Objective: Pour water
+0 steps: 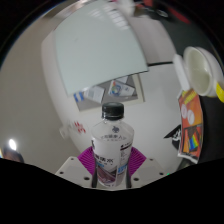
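Claw [112, 170] clamped on the black-capped water bottle [112, 140], held upright above the white worktop [100, 50]. Cup [200, 72] sits well off to the right. Risks: cap looks on, so nothing pours; bottle may slip when tilted.

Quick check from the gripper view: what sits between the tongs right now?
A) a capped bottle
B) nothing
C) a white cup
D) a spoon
A: the bottle, black cap on, stands upright between the tongs, with the pink pads close against both its sides.
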`<action>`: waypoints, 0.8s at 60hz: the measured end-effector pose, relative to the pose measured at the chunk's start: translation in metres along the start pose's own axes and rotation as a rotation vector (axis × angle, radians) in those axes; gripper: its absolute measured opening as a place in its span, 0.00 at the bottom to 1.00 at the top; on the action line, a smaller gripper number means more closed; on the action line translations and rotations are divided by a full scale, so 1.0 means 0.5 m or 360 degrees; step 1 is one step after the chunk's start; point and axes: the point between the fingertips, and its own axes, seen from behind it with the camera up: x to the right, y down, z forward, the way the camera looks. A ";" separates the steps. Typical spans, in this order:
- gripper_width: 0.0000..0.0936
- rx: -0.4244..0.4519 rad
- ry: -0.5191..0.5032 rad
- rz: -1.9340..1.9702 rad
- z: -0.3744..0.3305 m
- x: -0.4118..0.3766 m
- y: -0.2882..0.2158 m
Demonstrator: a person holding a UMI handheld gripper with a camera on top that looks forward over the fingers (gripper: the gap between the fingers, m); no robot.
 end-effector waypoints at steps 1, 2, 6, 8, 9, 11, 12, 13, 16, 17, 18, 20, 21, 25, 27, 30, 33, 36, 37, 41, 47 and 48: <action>0.39 0.0024 -0.0014 0.0074 -0.002 0.004 -0.016; 0.39 0.0046 -0.0031 0.0147 -0.006 0.009 -0.033; 0.40 0.0141 -0.0071 0.0408 -0.015 0.034 -0.084; 0.39 0.0181 -0.0094 0.0519 -0.022 0.048 -0.108; 0.39 0.0203 -0.0101 0.0568 -0.026 0.059 -0.119; 0.39 0.0238 -0.0113 0.0658 -0.031 0.077 -0.136; 0.39 0.0255 -0.0120 0.0699 -0.036 0.083 -0.144; 0.39 0.0272 -0.0122 0.0732 -0.040 0.090 -0.152; 0.39 0.0304 -0.0110 0.0786 -0.067 0.099 -0.154; 0.39 0.0301 -0.0110 0.0795 -0.048 0.106 -0.164; 0.40 0.0300 -0.0105 0.0800 -0.048 0.109 -0.165; 0.39 0.0298 -0.0095 0.0808 -0.047 0.114 -0.165; 0.39 0.0295 -0.0095 0.0815 -0.046 0.116 -0.165; 0.39 0.0285 -0.0089 0.0839 -0.044 0.114 -0.164; 0.39 0.0275 -0.0083 0.0829 -0.049 0.106 -0.161; 0.39 0.0241 -0.0077 0.0785 -0.041 0.089 -0.155; 0.39 0.0187 -0.0064 0.0688 -0.031 0.063 -0.147; 0.39 0.0119 -0.0051 0.0537 -0.031 0.033 -0.135; 0.39 0.0096 -0.0045 0.0474 -0.047 0.019 -0.134; 0.39 0.0008 0.0011 0.0150 -0.006 -0.024 -0.128; 0.39 -0.0069 0.0089 -0.0463 0.004 -0.088 -0.154; 0.39 -0.0073 0.0107 -0.0580 0.006 -0.097 -0.163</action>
